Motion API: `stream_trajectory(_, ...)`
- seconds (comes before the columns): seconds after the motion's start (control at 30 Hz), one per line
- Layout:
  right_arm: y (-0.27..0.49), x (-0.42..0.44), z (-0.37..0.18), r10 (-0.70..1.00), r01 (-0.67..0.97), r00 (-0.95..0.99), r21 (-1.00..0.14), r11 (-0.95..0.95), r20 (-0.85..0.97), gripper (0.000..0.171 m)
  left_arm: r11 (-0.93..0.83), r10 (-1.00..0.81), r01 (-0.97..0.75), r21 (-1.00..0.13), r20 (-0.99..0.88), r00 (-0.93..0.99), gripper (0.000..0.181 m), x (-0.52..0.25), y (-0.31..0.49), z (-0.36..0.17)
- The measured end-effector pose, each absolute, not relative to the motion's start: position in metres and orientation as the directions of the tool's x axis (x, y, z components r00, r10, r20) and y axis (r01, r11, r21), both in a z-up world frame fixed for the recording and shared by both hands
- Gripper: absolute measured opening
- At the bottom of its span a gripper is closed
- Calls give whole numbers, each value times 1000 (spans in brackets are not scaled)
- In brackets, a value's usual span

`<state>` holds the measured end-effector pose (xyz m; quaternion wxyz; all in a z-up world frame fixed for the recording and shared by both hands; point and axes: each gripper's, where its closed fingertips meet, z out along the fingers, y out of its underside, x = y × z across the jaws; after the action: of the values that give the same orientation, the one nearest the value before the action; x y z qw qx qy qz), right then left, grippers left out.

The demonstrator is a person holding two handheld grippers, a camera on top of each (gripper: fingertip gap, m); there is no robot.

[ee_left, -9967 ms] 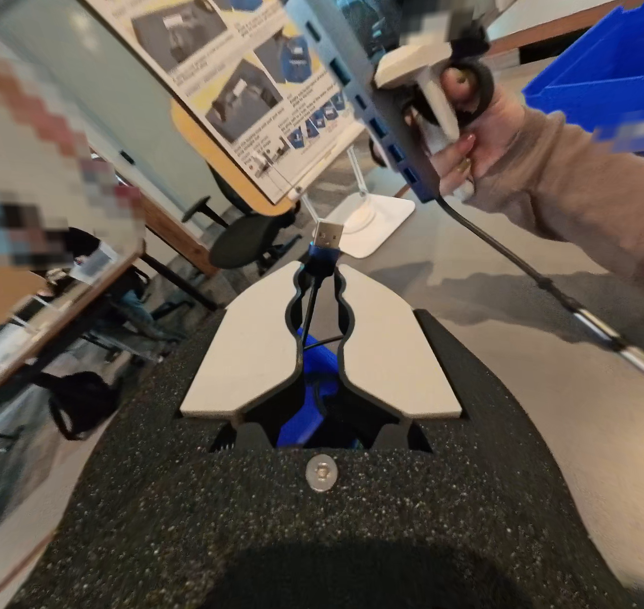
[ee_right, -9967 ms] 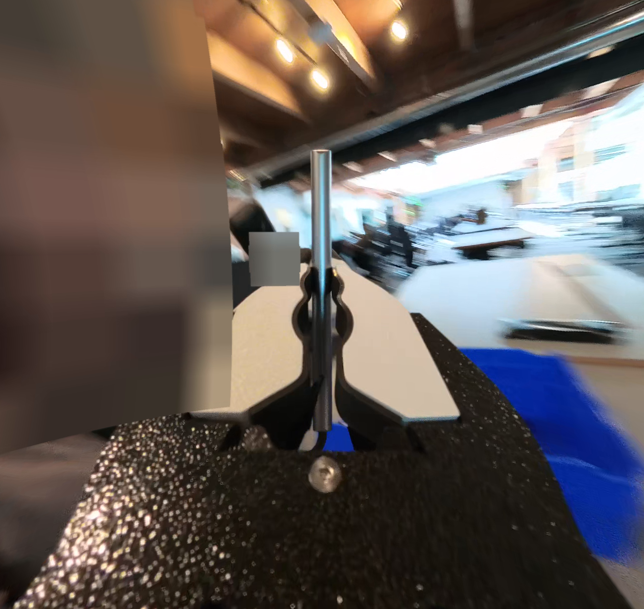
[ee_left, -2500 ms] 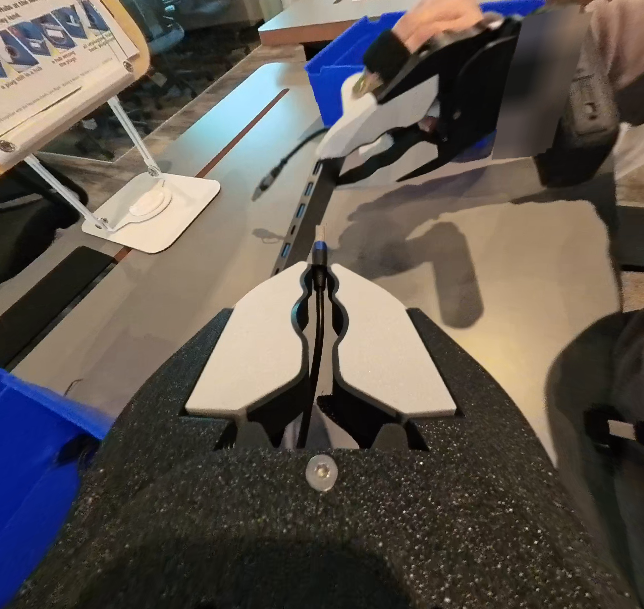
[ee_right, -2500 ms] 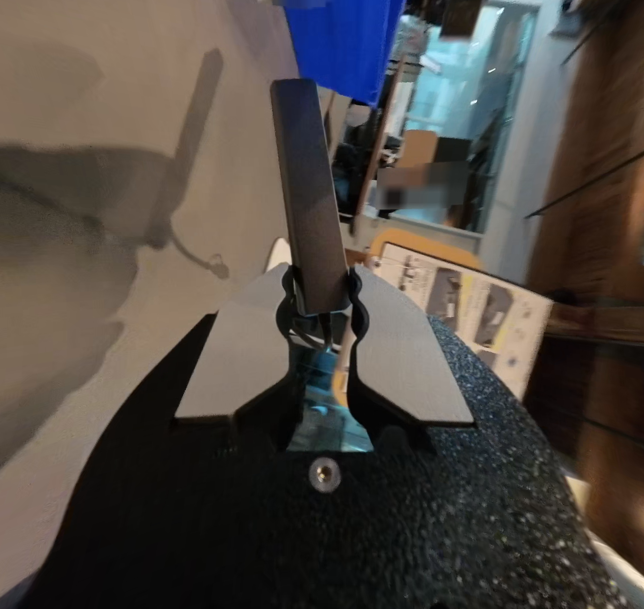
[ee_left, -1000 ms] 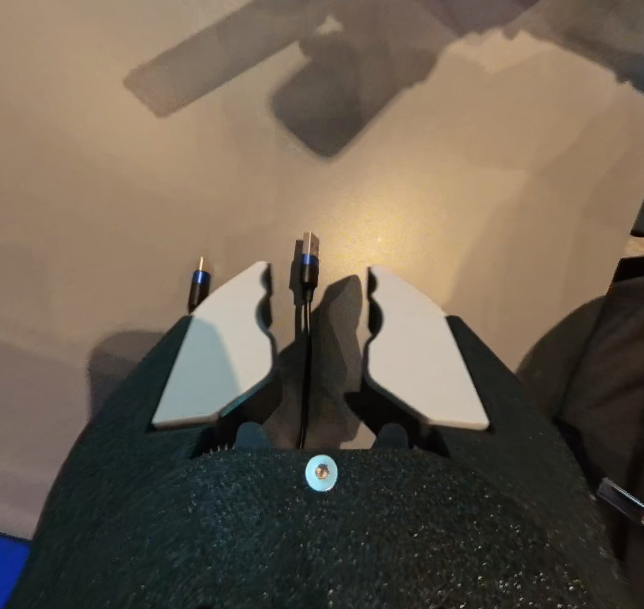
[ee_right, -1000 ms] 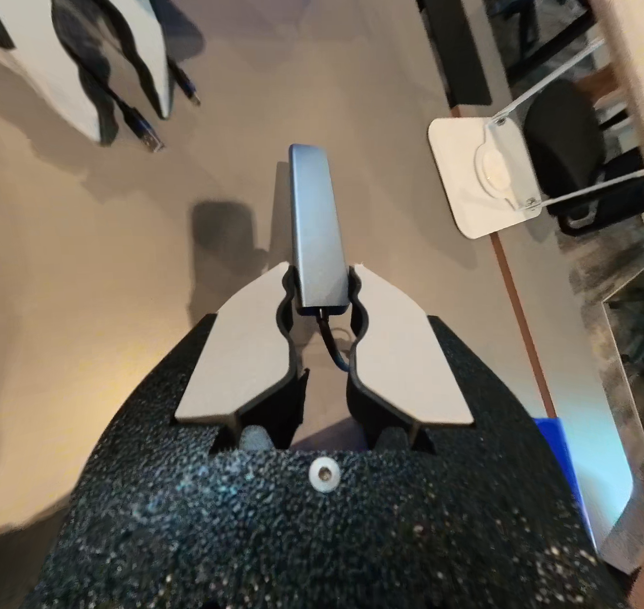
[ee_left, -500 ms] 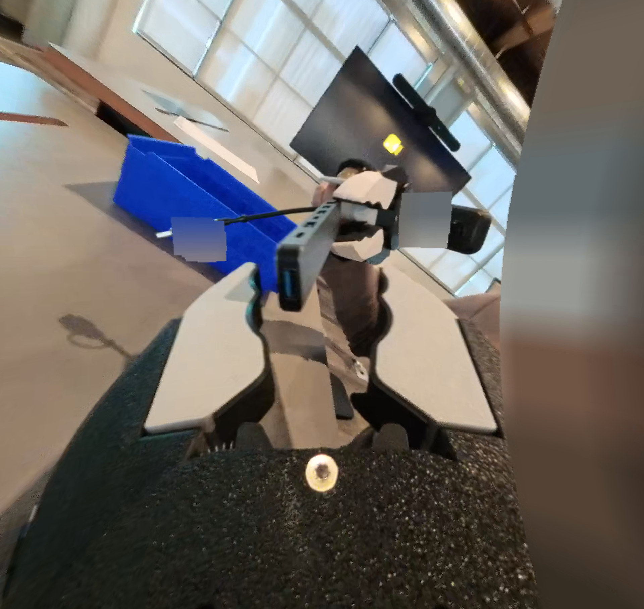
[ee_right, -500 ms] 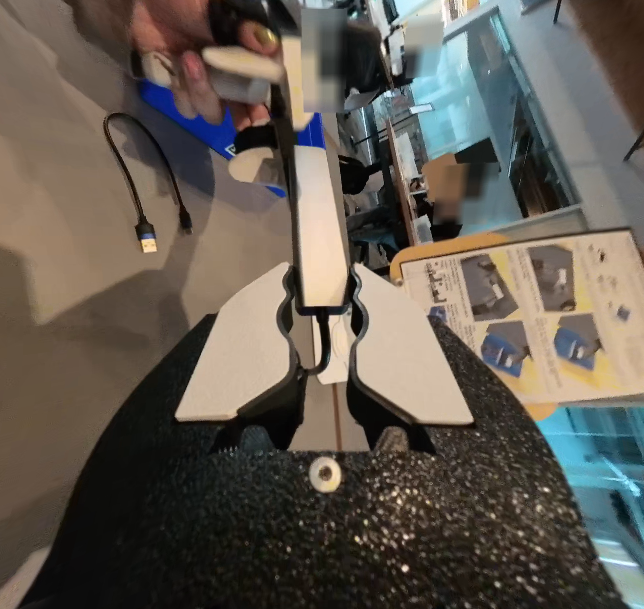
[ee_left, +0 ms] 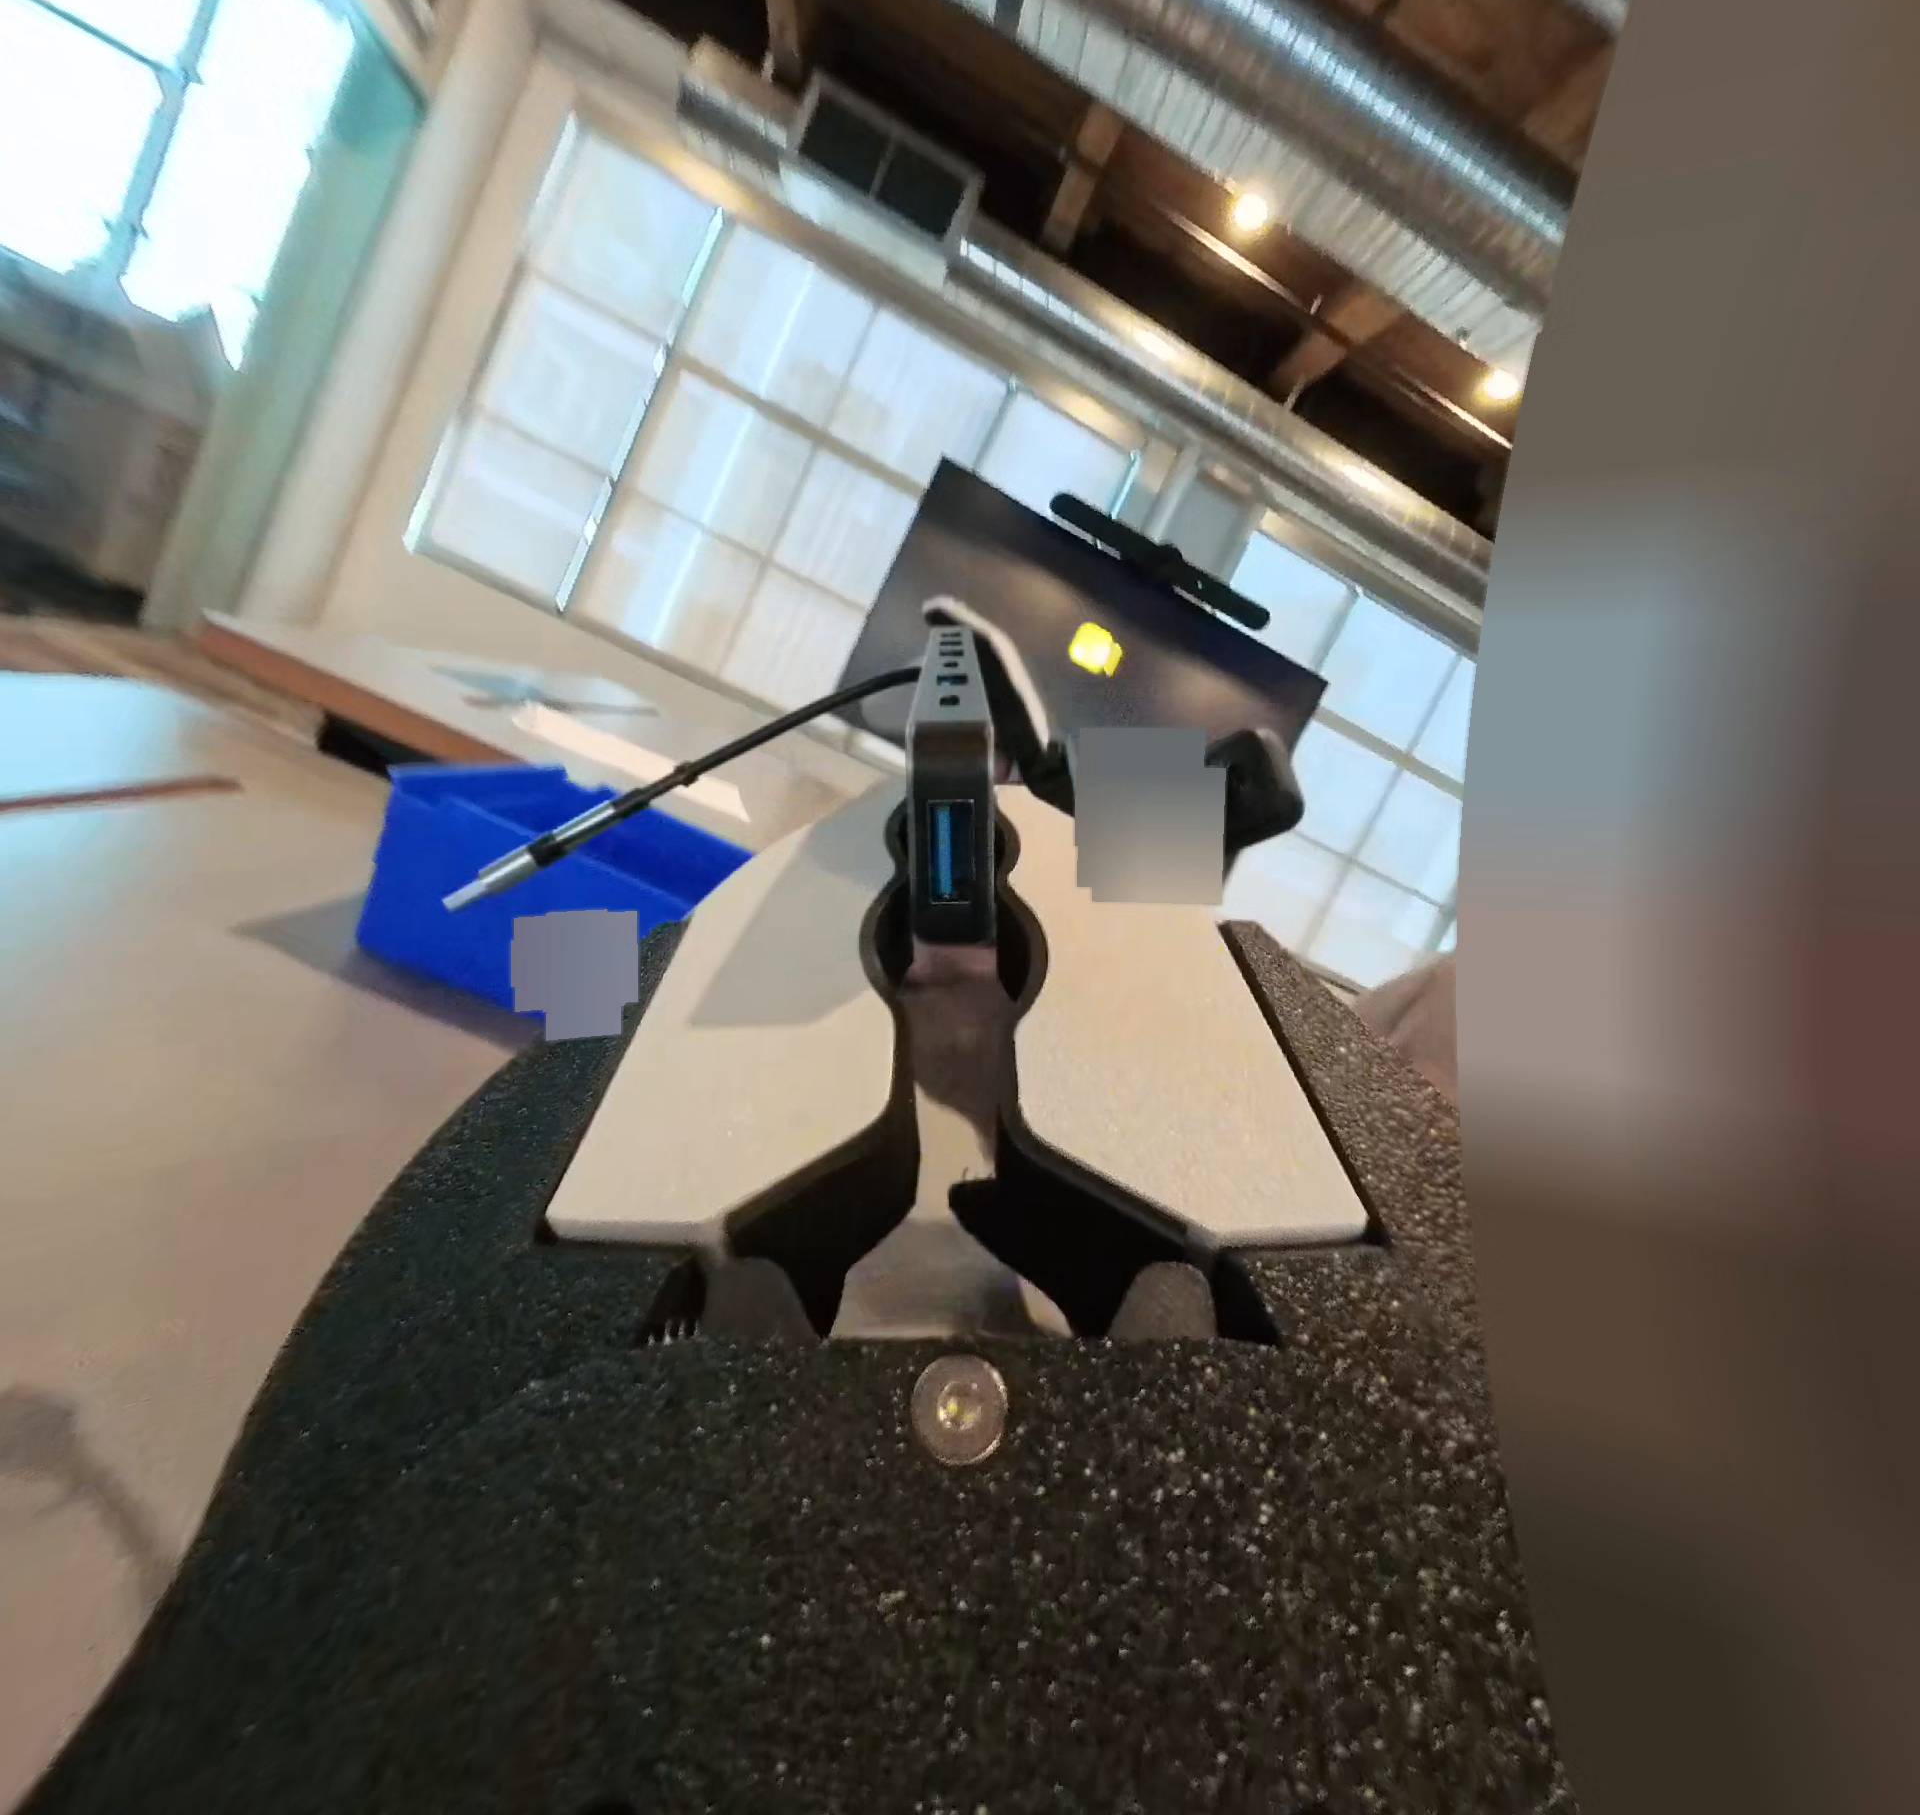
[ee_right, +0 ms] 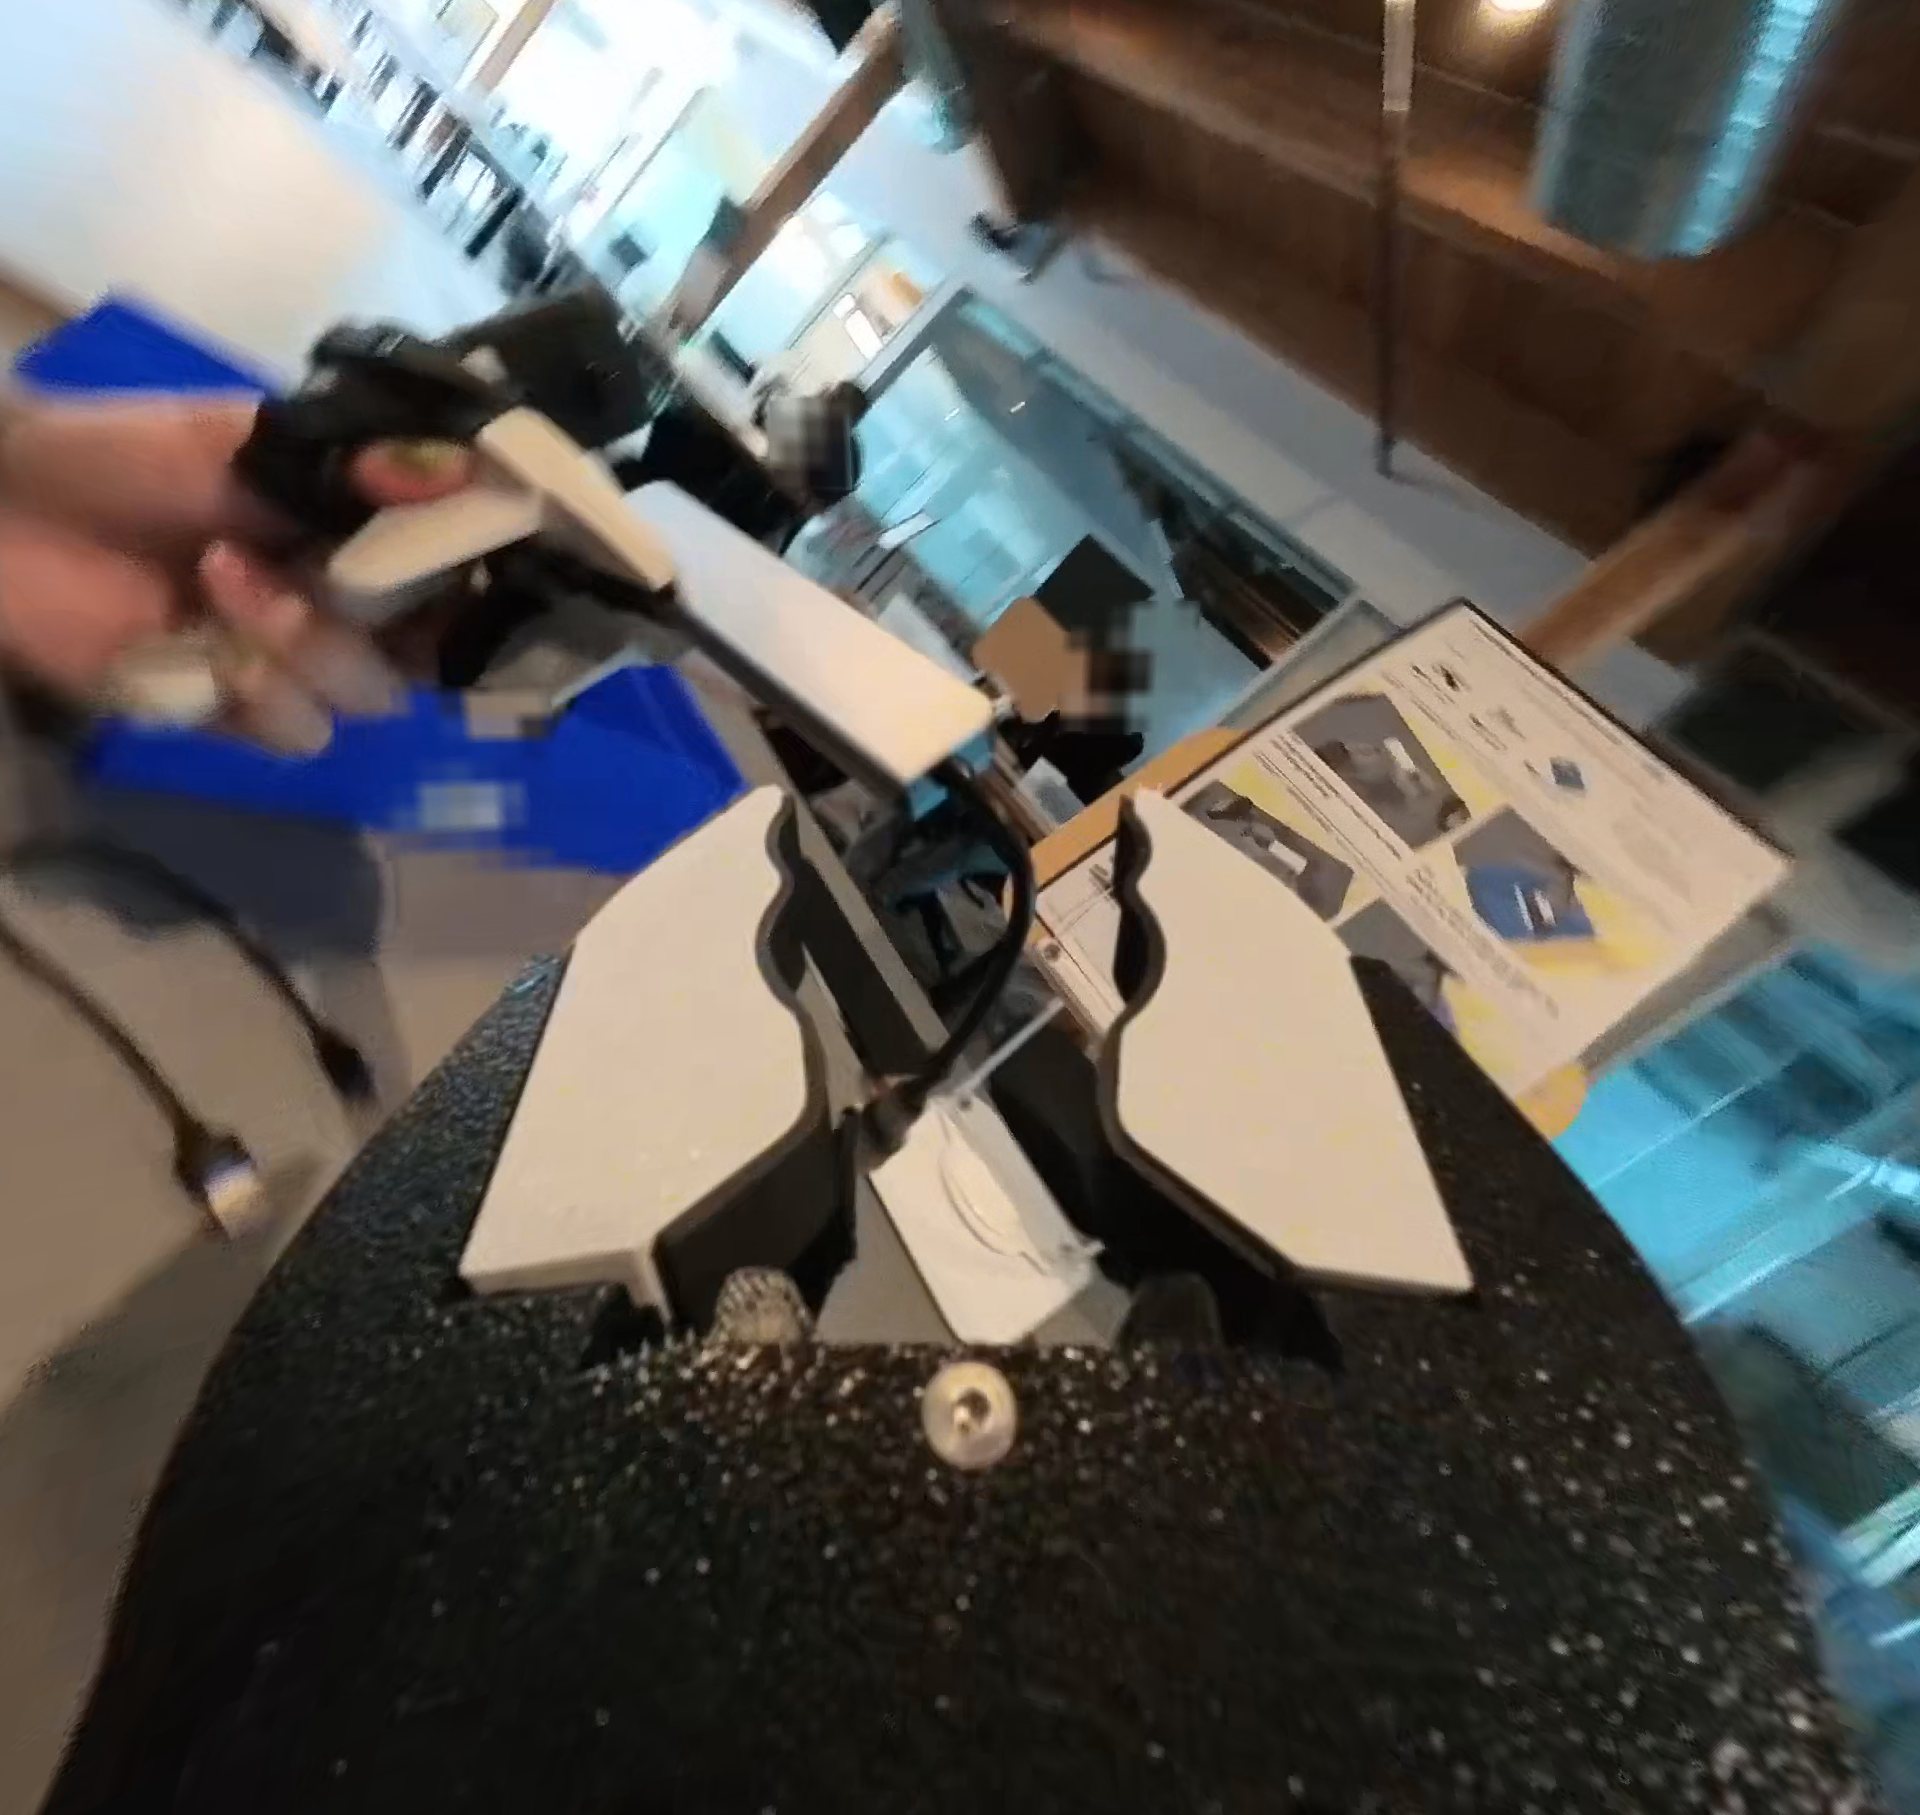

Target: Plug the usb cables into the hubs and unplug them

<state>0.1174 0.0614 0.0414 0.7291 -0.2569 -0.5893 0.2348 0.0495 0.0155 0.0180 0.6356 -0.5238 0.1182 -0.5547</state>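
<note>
Above the grey table (ee_left: 156,934), the hub (ee_left: 948,830) has changed hands: left gripper (ee_left: 951,892) now clamps its end (blue port facing back), right gripper (ee_right: 951,892) spread, released.

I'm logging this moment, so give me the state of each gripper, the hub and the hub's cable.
left gripper: shut on the hub's end.
right gripper: open, gripping nothing.
hub: held in the air, blue end port empty.
hub cable: hanging free, plug unconnected.

Speckled black gripper body (ee_left: 935,1609), pale grey scalloped fingers (ee_left: 748,1069) (black-edged), silver centre screw (ee_left: 958,1409)
</note>
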Motion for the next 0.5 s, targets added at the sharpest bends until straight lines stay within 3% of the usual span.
stream_trajectory(0.03, 64, 121, 44, 707, -86, 234, -710, 699, 668, 52, -110, -832, 596, -795, 401, 382, 11, 45, 15, 23)
stream_trajectory(0.1, 61, 123, 38, 852, -177, 208, -838, 516, 480, 38, -24, -820, 602, -798, 360, 445, 11, 38, 14, 29)
stream_trajectory(0.2, 43, 108, 23, 997, -295, -44, -954, 46, 62, 38, 72, -815, 592, -803, 294, 498, 11, 39, 11, 36)
stream_trajectory(0.33, 39, 90, 36, 904, -465, -333, -788, -405, -268, 48, 152, -811, 571, -807, 229, 539, 11, 51, 10, 39)
stream_trajectory(0.4, 37, 84, 43, 854, -476, -417, -726, -497, -311, 44, 172, -804, 564, -808, 216, 555, 11, 55, 11, 38)
stream_trajectory(0.5, 32, 73, 44, 851, -470, -431, -730, -496, -301, 29, 180, -801, 551, -815, 204, 563, 11, 60, 13, 34)
